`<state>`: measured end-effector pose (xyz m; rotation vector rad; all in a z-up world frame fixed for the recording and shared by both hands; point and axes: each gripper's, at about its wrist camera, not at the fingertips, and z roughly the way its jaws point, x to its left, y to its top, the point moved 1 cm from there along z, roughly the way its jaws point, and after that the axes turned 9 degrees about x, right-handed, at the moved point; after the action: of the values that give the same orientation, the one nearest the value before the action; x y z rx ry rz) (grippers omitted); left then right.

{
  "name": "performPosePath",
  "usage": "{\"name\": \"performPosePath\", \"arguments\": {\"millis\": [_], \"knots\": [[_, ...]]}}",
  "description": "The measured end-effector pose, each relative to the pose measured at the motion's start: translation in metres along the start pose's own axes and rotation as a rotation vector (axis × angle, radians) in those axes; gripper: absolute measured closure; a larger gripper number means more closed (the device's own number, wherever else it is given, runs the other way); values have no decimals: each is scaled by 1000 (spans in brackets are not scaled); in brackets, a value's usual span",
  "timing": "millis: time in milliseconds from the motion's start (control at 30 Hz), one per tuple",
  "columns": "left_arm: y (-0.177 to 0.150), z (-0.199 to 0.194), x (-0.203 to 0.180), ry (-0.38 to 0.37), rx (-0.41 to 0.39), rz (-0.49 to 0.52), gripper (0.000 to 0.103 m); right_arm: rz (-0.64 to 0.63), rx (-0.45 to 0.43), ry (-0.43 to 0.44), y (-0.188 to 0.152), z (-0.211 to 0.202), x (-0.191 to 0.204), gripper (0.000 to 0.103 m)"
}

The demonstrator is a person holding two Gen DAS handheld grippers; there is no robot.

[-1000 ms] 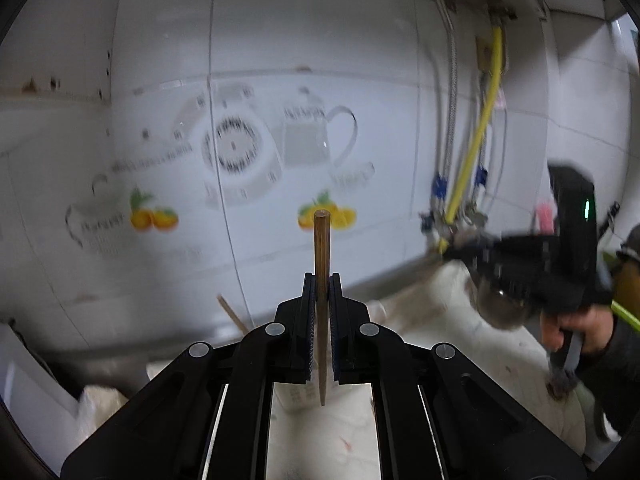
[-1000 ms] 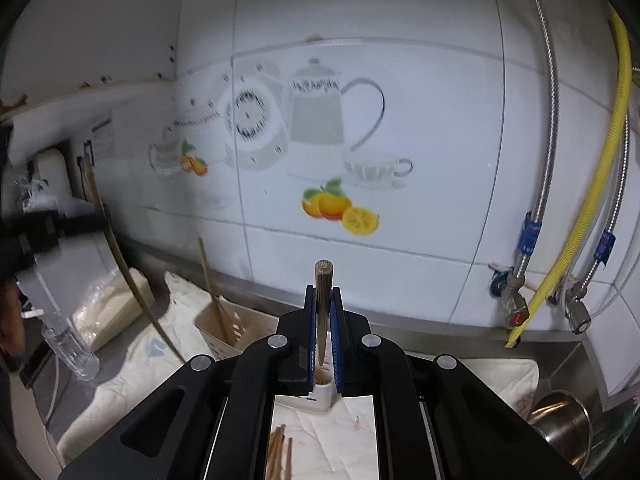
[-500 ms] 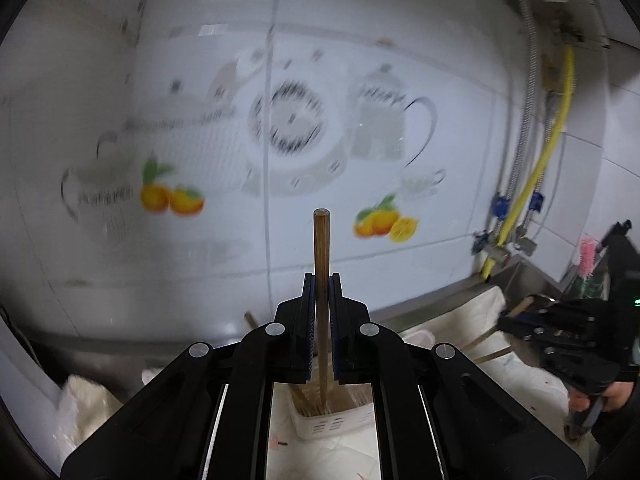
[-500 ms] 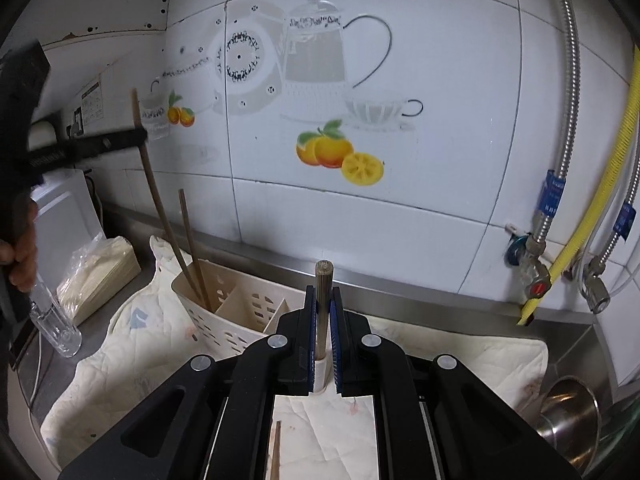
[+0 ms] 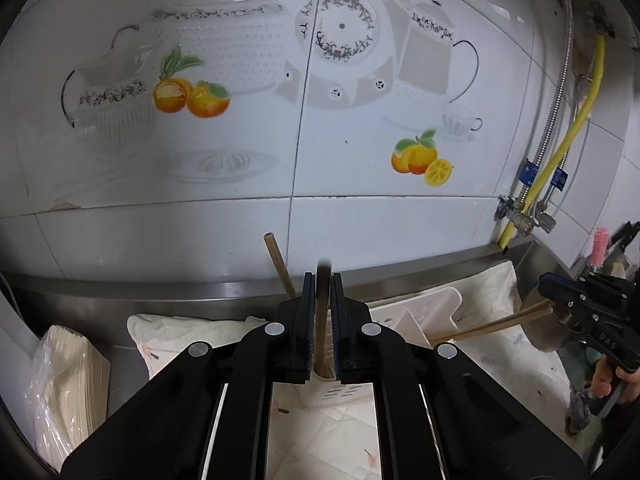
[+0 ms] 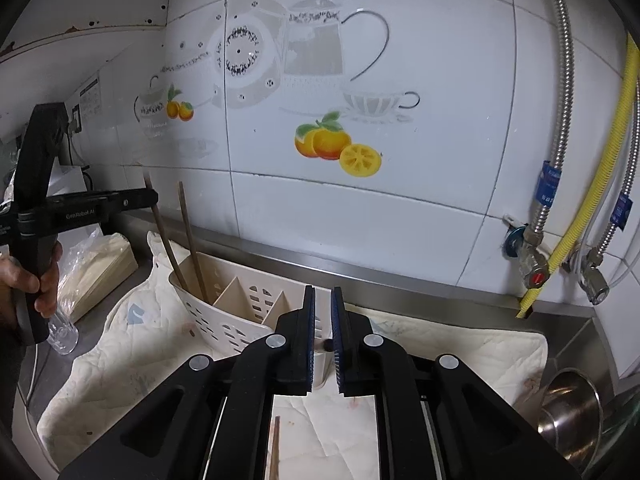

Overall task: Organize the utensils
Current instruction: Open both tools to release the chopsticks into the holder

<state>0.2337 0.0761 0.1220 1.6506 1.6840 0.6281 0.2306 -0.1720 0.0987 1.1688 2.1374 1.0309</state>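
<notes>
A cream slotted utensil holder (image 6: 240, 312) lies on a quilted cloth (image 6: 120, 360) by the tiled wall; it also shows in the left wrist view (image 5: 420, 312). My left gripper (image 5: 323, 320) is shut on a brown chopstick (image 5: 322, 312) whose lower end sits in the holder's left compartment, beside another chopstick (image 5: 280, 264) standing there. In the right wrist view the left gripper (image 6: 152, 200) holds that chopstick (image 6: 166, 240) next to the standing one (image 6: 192, 240). My right gripper (image 6: 322, 332) grips a chopstick end-on (image 6: 328, 345); its length shows in the left wrist view (image 5: 492, 324).
A bagged stack of paper (image 5: 68, 384) and a clear bottle (image 6: 64, 332) sit at the left. A loose chopstick (image 6: 275, 444) lies on the cloth. A steel pot (image 6: 568, 416) stands at the right. Hoses and valves (image 6: 536, 272) hang on the wall.
My left gripper moved right and down, lowering its chopstick into the holder's left compartment. My right gripper tilted its chopstick until it points away, toward the holder.
</notes>
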Motion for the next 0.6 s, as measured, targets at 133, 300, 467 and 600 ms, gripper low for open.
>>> {"name": "performPosePath", "arguments": {"millis": [133,300,467,600], "knots": [[-4,-13,-2,15,-20,4,67,3,-32,-12,-2,-15,1,84],[-17,-31,-6,14,-41,0,53,10,-72,-20,-18,-40,5,77],[-47,-47,-13,12,-53,0,35,4,-82,-24,-50,-54,16,69],[-78,-51,-22,21,-34,2,25,16,-49,-21,-88,-51,24,66]]}}
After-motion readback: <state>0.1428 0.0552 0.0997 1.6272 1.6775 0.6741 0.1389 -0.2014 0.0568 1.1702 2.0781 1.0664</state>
